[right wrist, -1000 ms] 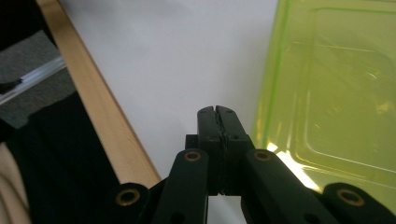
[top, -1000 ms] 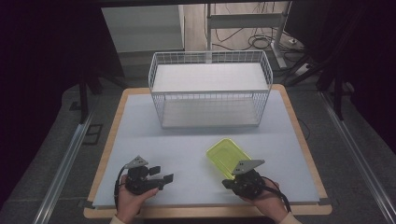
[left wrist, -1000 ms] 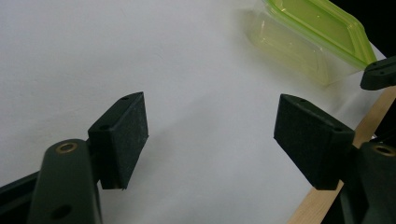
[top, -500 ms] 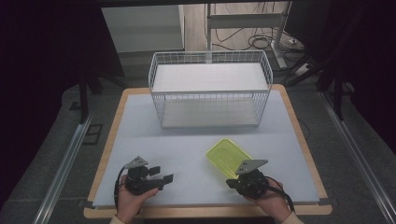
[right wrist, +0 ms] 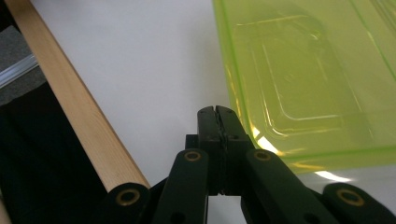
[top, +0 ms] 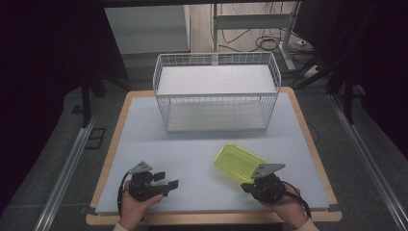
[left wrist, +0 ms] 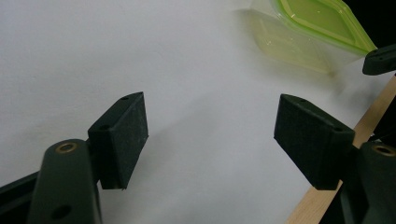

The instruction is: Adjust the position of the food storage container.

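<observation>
A translucent yellow-green plastic container (top: 239,161) lies open side up on the white table (top: 192,144), near the front right. My right gripper (top: 245,186) sits just in front of its near corner. In the right gripper view the jaws (right wrist: 217,112) are pressed flat together with nothing between them, and the container (right wrist: 303,74) lies right beside them. At the front left my left gripper (top: 171,183) rests low over the table. Its pads (left wrist: 122,135) stand wide apart and empty, and the container (left wrist: 317,23) shows far off.
A white wire basket (top: 216,94) with a pale floor stands at the back middle of the table. The wooden table edge (right wrist: 79,112) runs close beside the right gripper. Metal rails and cables lie on the floor around the table.
My right gripper has edged slightly to the right beside the container. The left hand and the container stay where they were.
</observation>
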`<state>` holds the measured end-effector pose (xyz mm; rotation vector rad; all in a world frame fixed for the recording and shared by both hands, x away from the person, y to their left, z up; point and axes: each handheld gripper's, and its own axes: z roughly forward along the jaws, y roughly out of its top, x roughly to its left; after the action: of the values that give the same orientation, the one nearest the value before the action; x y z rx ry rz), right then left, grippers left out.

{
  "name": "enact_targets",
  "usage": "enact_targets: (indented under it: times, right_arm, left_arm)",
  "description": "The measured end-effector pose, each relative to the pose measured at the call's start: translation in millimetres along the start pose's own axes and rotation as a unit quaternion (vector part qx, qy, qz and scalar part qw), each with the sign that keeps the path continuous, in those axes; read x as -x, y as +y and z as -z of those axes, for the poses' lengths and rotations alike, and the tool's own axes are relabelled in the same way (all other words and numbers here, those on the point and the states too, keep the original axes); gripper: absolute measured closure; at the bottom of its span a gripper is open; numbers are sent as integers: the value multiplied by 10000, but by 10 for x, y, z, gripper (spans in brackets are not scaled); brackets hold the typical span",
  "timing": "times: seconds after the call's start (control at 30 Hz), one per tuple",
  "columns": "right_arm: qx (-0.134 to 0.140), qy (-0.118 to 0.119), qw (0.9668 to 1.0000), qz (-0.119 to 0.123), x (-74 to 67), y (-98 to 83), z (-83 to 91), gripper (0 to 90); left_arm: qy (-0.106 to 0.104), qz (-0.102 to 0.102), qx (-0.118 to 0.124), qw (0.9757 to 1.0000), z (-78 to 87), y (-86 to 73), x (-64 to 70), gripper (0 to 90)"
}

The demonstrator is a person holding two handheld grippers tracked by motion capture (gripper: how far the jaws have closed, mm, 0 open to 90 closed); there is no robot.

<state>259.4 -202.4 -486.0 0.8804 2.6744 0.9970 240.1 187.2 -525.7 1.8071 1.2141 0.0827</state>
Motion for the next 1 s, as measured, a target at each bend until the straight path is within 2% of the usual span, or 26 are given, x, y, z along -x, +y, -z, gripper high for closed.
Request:
enact_targets:
  times: [0.1, 0.43, 1.0]
  right_arm:
    - [-18, -104, 9999, -61, 64, -32, 36, 896]
    - [-1, -192, 9993, -306, 232, -87, 90, 896]
    - [-14, -469, 9971, -603, 472, -135, 100, 896]
  left_arm:
    - [2, -6, -5, 10000, -3, 0, 2, 258]
    - [-2, -13, -21, 10000, -7, -1, 2, 258]
    - [-6, -21, -56, 10000, -23, -1, 10, 257]
